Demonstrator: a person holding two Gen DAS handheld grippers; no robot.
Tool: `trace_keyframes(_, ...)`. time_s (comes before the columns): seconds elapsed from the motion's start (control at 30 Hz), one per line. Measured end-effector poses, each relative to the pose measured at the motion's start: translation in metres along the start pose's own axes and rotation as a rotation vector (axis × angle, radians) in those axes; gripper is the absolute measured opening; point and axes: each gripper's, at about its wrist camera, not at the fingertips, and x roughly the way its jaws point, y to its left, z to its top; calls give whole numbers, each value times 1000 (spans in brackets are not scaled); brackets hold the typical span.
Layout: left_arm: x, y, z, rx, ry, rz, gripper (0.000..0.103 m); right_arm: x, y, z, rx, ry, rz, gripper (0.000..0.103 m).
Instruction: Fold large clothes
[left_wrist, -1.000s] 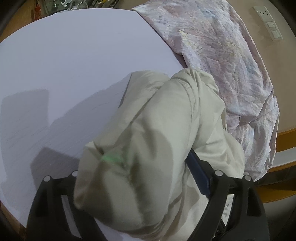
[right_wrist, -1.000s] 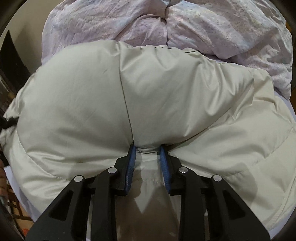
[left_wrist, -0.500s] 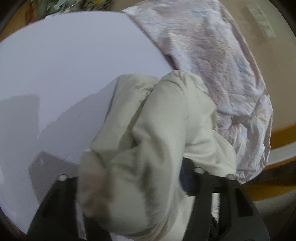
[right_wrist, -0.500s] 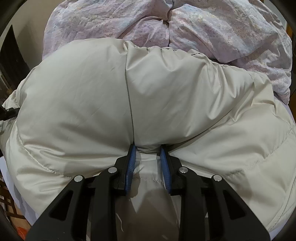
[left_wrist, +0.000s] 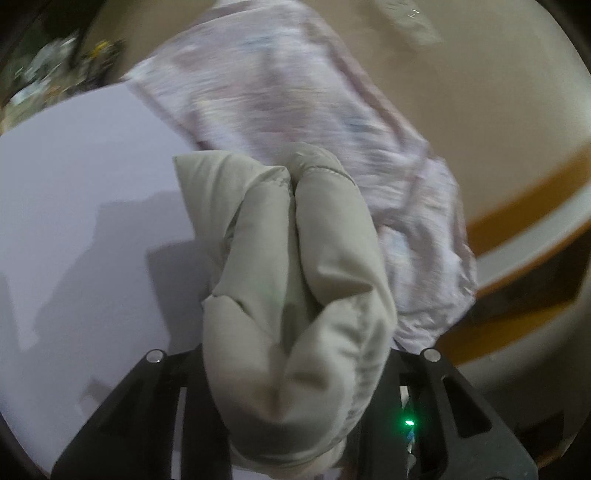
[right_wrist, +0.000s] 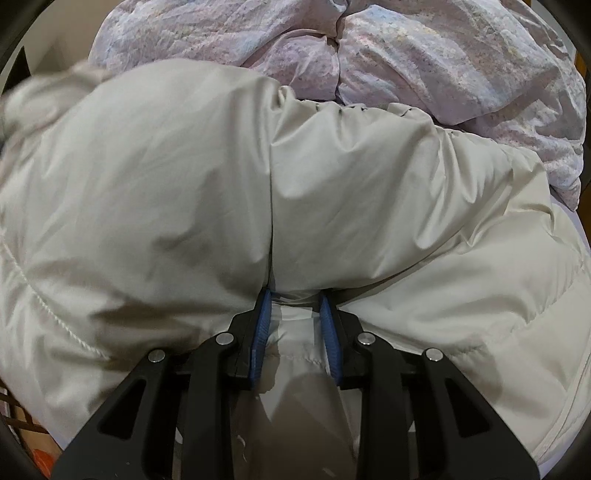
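Left gripper (left_wrist: 295, 354) just closed down, jaws bunching a thick fold of puffer jacket (left_wrist: 295, 258); right gripper (right_wrist: 295, 317) clamped narrow on jacket fabric, angled steeply downward

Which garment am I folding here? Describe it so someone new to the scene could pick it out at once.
Start from the flat pale lavender surface. At its far side lies a crumpled, pastel-printed quilt; the garment lies in front of that, a cream-white padded jacket. Unlike the quilt, it is plain, smooth and puffy with stitched seams, and both the left gripper and the right gripper are clamped on it.
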Motion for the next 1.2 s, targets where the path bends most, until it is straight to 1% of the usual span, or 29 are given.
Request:
trace_keyframes(0.03,0,-14,-1,36,3,-29,28,0,0,0,3,1,1,29)
trace_keyframes(0.2,6,-63,-9,145,35,-128,28,1,-3,0,11,4,13,29)
trace_keyframes(0.4,25,-114,-28,222,112,-256,29,2,-13,4,27,19,54,29)
trace_keyframes(0.53,39,-143,-42,273,133,-265,33,-1,-27,8,30,53,104,29)
trace_keyframes(0.6,43,-152,-46,286,136,-265,34,-9,-40,8,48,75,133,29)
trace_keyframes(0.67,47,-162,-50,298,142,-269,34,-23,-56,3,74,59,161,30)
trace_keyframes(0.77,55,-175,-60,317,154,-272,35,-50,-84,-10,110,13,158,30)
trace_keyframes(0.87,63,-186,-70,333,175,-283,36,-70,-113,-25,169,-11,148,31)
trace_keyframes(1.0,76,-204,-90,362,212,-296,38,-84,-141,-45,242,-15,130,31)
trace_keyframes(1.07,83,-213,-101,376,234,-298,39,-87,-153,-53,277,-10,120,34)
trace_keyframes(1.2,97,-229,-122,400,274,-294,41,-91,-176,-69,376,-2,122,35)
